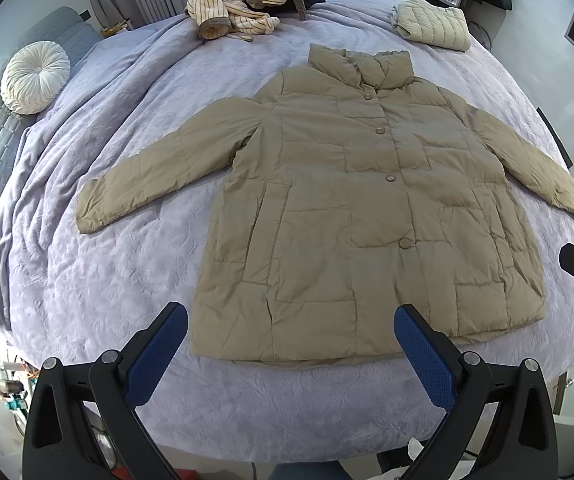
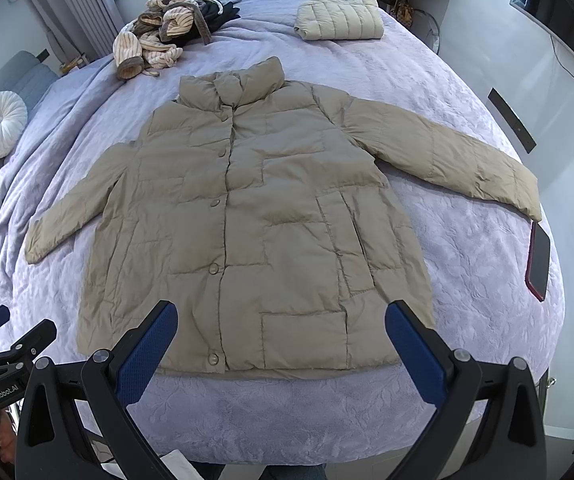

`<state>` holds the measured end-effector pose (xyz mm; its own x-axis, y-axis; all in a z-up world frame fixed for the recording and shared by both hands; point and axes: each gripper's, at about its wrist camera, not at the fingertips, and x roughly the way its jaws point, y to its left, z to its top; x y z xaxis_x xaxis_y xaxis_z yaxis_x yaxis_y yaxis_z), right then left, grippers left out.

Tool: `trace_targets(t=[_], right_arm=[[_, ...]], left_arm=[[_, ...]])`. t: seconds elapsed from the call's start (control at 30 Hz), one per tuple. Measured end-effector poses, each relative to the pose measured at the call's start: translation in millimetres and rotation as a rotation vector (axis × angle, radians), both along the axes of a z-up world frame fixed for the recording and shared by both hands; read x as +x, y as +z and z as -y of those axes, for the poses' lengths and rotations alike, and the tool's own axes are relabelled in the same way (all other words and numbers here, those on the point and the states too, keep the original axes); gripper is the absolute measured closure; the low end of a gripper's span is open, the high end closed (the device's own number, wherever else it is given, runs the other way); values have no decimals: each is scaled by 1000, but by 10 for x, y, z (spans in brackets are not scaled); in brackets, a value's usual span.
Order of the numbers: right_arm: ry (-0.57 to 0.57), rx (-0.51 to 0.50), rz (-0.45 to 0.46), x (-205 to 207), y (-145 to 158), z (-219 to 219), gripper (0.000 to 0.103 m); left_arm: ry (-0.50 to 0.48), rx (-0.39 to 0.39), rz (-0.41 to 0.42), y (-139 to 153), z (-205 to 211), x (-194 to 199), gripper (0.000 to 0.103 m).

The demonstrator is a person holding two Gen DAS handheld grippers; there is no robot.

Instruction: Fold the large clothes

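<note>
- Left gripper point(image 1: 291, 330) hanging wide open over the jacket point(image 1: 351, 208) hem, gripping nothing.
- Right gripper point(image 2: 281, 326) likewise gaping, empty.
- Jacket lying flat, buttoned, sleeves spread, on the bed point(image 1: 127, 264).
- Striped pile point(image 1: 235, 0), folded cream jacket point(image 1: 435, 24) and round pillow point(image 1: 35, 77) sitting farther back.
- Only the right view is showing the phone point(image 2: 539, 264) just beside a cuff.

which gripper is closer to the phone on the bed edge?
Right. The right gripper hovers over the jacket hem, phone off to its right; the left gripper sits farther left.
</note>
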<state>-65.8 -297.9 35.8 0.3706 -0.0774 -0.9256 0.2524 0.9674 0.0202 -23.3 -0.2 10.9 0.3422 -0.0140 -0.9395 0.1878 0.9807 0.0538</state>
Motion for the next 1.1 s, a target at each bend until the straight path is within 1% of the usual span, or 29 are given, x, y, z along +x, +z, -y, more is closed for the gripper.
trace_targets(t=[0.83,1.1], right_arm=[[1,0,-1,17,-8,1,0],[0,-3,-14,55,-73,-31,0]], left_arm=[[-2,1,-3,0,-26,36,0],[-10,-3,-6,-47,-14,72,0]])
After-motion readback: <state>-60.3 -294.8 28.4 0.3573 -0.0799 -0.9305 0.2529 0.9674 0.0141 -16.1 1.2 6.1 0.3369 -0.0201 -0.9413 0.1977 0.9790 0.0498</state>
